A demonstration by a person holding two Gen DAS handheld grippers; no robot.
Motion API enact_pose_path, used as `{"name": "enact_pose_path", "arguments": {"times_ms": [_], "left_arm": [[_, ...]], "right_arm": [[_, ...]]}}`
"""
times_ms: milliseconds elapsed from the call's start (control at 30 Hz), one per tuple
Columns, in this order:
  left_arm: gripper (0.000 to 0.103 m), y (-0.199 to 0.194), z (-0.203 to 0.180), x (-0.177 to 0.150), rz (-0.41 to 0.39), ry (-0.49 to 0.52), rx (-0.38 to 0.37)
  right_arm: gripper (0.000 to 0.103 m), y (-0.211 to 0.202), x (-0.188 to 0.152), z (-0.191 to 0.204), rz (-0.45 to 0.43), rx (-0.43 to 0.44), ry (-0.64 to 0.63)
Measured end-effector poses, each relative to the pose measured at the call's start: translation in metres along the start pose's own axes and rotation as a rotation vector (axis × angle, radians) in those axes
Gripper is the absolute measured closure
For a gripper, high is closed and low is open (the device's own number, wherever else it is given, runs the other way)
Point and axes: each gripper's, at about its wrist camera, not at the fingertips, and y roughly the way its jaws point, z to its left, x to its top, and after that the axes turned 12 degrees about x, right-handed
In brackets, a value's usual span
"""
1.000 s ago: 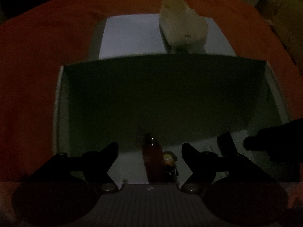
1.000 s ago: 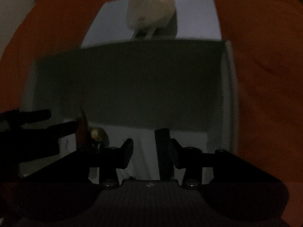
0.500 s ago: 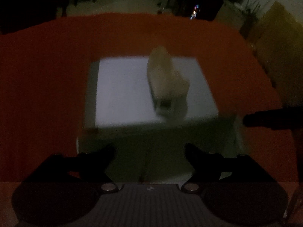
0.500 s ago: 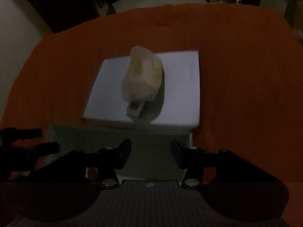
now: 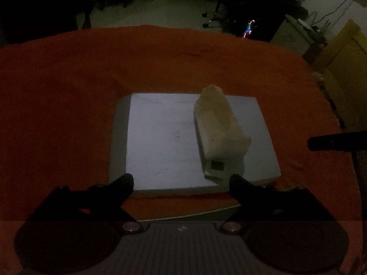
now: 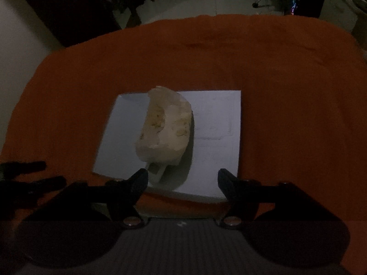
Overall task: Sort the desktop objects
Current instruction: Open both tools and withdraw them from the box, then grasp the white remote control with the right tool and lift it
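Both jaws apart, empty; cream pouch atop white box; approach w/ right gripper, grip pouch mid-body.

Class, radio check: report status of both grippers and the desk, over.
Left gripper open, empty. Right gripper open, empty. Cream pouch lying on white pad, untouched. Orange cloth beneath; nothing blocking approach.

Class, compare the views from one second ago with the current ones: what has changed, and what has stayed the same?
Both grippers pulled up and back from the open box, which has nearly dropped out of view. The right gripper opened wider; the left gripper stayed open, and neither holds anything. The pale bag still lies on the white lid on the orange cloth.
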Motion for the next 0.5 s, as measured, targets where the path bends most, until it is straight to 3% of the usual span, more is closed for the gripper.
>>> {"name": "enact_pose_path", "arguments": {"times_ms": [300, 500], "left_arm": [[0.011, 0.035, 0.002, 0.005, 0.048, 0.009, 0.023], [0.009, 0.035, 0.005, -0.002, 0.046, 0.066, 0.053]], "right_arm": [[0.032, 0.066, 0.006, -0.008, 0.063, 0.014, 0.077], [0.032, 0.134, -0.009, 0.01, 0.22, -0.006, 0.144]]}}
